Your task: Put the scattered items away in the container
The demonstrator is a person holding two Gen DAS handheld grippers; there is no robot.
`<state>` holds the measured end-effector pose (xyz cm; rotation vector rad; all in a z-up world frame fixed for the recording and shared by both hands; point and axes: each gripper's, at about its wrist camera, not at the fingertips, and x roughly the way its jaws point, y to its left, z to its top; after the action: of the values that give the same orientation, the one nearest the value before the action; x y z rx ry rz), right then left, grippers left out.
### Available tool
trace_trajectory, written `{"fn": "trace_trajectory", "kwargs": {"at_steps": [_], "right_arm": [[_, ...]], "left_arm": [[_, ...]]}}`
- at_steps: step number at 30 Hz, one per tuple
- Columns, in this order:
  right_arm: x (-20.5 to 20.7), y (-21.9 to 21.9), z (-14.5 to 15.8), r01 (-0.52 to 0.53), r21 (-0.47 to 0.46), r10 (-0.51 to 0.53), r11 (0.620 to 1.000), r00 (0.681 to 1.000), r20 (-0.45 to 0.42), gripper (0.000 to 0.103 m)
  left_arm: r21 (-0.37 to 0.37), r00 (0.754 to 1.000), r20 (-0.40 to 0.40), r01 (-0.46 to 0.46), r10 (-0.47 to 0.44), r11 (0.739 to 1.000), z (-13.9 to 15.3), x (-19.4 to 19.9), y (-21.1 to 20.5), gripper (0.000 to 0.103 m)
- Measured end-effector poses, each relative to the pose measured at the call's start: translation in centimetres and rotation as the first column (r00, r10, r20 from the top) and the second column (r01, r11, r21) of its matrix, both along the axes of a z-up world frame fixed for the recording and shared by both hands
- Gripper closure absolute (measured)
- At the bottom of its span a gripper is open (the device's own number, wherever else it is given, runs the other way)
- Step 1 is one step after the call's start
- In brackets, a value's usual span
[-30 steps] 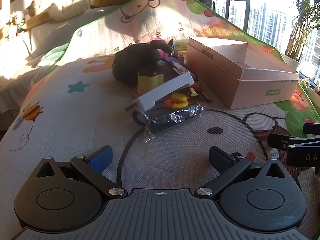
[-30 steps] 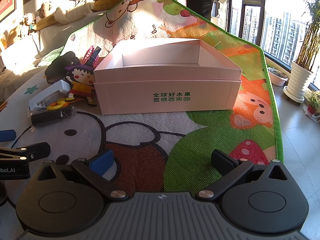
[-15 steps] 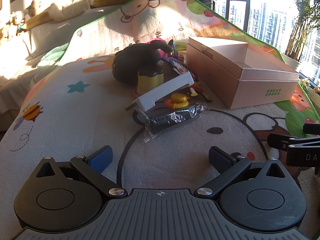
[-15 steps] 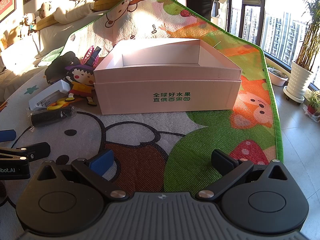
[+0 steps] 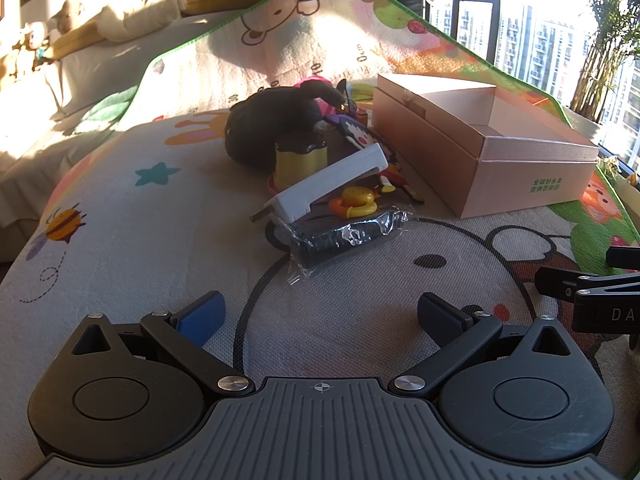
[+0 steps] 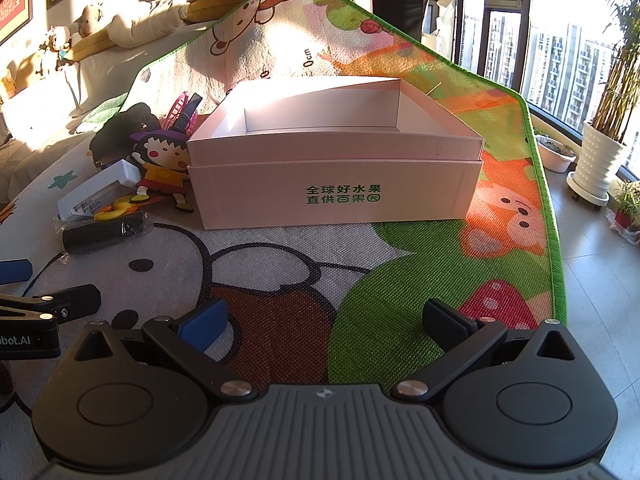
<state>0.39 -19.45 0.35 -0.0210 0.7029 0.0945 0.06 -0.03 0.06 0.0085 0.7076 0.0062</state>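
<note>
I see both left tongs [image 5: 320, 312] and right tongs [image 6: 324, 316] spread wide, empty; pink box [image 6: 332, 184] at my twelve o'clock.

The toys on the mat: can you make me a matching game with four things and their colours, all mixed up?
Things:
1. box
2. wrapped roll
3. ring toy
4. flat case

Colours:
A. white
B. yellow and orange
C. pink with green writing
D. black in clear plastic

Pairs: 1-C, 2-D, 3-B, 4-A
</note>
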Motion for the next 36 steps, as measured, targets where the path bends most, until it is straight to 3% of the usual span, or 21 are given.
{"fn": "trace_trajectory", "kwargs": {"at_steps": [11,20,36], "right_arm": [[0.1,0.1,0.0,-0.001,-0.009,0.001,1.0,1.0,-0.004,0.0],[-1.1,0.4,0.2,-0.013,-0.013,0.012,1.0,1.0,-0.027,0.0],[-1.1,0.0,0.2,-0.025,0.004,0.025,1.0,0.999,-0.038,0.0]], "left_arm": [[0.006,1.0,-0.005,0.003,-0.003,1.0,0.0,0.0,-0.1,0.0],[0.013,0.998,-0.056,0.016,-0.015,1.0,0.4,0.4,-0.1,0.0],[0.009,0.999,-0.021,0.037,-0.036,0.999,0.2,-0.3,0.1,0.0]]}}
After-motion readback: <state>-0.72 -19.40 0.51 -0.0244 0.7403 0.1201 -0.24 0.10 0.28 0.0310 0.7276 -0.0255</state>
